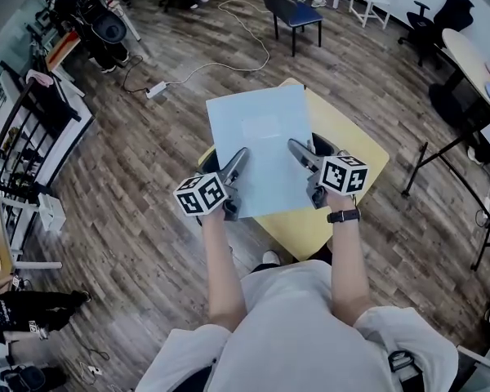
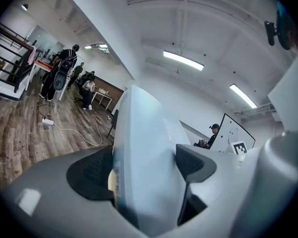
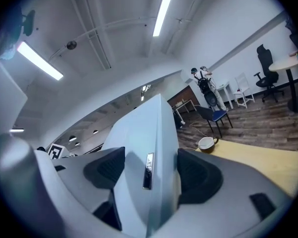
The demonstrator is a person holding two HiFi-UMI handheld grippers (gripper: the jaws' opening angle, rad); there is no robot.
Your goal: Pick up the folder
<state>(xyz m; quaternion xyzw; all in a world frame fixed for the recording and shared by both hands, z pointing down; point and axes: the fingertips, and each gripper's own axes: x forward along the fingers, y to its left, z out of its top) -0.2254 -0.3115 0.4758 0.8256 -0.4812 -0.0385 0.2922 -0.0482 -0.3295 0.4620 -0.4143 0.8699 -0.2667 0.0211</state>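
A pale blue folder (image 1: 261,147) is held up above the yellow table (image 1: 351,158), tilted toward me. My left gripper (image 1: 233,170) is shut on the folder's lower left edge. My right gripper (image 1: 304,157) is shut on its lower right edge. In the left gripper view the folder (image 2: 141,152) fills the gap between the dark pads (image 2: 92,175). The right gripper view shows the folder (image 3: 149,157) clamped edge-on between the pads (image 3: 201,175), with a small metal clip on its spine.
A cup (image 3: 207,143) stands on the yellow table (image 3: 268,160) beyond the folder. A blue chair (image 1: 290,11) and a cable with a power strip (image 1: 157,90) lie on the wooden floor behind the table. Desks and people are at the room's edges.
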